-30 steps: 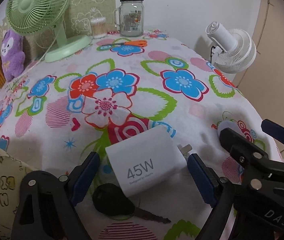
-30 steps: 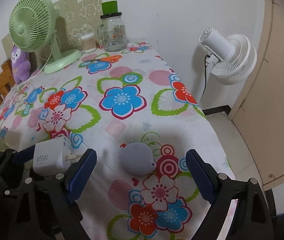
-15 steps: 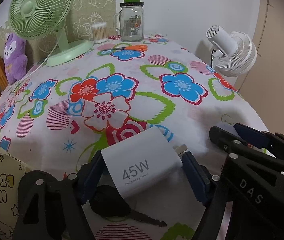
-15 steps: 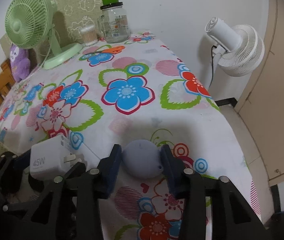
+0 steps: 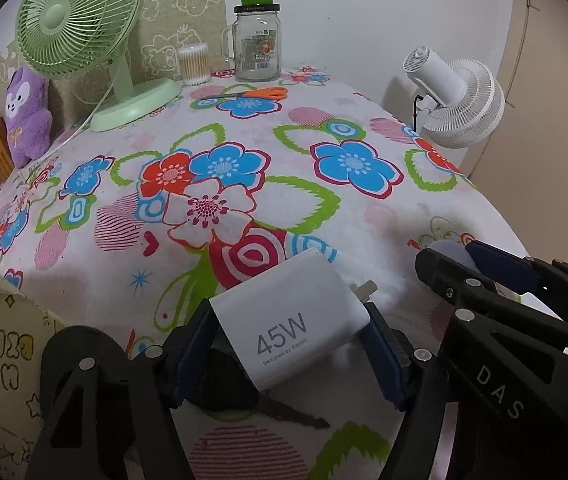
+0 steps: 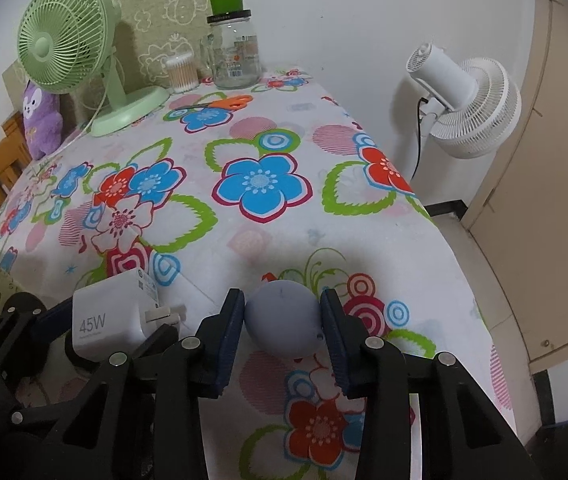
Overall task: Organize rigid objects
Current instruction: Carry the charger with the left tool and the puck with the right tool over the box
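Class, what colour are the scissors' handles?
Orange scissors; the left wrist view shows them best.

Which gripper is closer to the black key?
Left. The left gripper, shut on the white charger, sits right over the black key. The right gripper is off to the side, clamping the grey ball.

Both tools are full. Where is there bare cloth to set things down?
Free: the broad middle of the table, between the charger and the scissors. Crowded: the far edge, with green fan, cotton swabs, jar.
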{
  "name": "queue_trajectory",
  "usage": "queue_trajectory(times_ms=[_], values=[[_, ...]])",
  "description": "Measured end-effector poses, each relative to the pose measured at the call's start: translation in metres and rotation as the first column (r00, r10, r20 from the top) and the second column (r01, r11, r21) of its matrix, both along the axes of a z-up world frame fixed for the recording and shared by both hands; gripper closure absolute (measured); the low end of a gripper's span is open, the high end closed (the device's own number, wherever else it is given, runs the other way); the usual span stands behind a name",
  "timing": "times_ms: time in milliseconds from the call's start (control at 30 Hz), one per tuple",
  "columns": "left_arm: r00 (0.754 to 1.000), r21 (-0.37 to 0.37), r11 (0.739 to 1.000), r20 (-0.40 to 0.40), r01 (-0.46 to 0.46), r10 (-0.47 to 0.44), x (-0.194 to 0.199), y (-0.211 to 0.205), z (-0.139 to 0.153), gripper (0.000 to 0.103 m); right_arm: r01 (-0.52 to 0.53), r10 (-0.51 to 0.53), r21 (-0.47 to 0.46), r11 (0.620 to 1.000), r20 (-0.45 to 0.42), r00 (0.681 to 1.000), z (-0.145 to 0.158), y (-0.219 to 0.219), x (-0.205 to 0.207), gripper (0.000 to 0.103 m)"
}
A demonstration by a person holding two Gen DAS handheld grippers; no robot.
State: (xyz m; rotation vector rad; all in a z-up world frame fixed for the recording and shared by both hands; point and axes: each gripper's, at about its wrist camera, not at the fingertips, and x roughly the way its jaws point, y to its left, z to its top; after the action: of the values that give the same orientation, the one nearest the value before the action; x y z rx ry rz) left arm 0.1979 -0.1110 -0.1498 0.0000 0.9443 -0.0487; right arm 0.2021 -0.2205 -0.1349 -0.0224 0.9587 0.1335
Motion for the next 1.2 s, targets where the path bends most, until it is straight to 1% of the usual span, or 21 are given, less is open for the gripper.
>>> queue_trajectory(times_ms=[633,867,1100,1200], values=[[0.998,0.002,1.0,0.065,0.001,-0.001,-0.035,0.007,0.032,0.03,0.006,-0.007,0.01,1.0,0.057,0.998,0.034,0.009,-0.037,0.061],[0.996,0.002,1.0,0.086,0.005,-0.005,-0.049,0.013,0.046,0.03,0.005,-0.005,0.002,1.0,0.089,0.996,0.051,0.014,-0.052,0.061],[0.993,0.009,1.0,0.118,0.005,-0.006,-0.065,0.017,0.062,0.03,0.002,-0.004,0.013,1.0,0.117,0.993,0.068,0.018,-0.067,0.061],[0.993,0.008,1.0,0.116,0.009,-0.01,-0.071,0.019,0.066,0.03,0.006,-0.008,0.014,1.0,0.122,0.992,0.074,0.02,-0.075,0.061]])
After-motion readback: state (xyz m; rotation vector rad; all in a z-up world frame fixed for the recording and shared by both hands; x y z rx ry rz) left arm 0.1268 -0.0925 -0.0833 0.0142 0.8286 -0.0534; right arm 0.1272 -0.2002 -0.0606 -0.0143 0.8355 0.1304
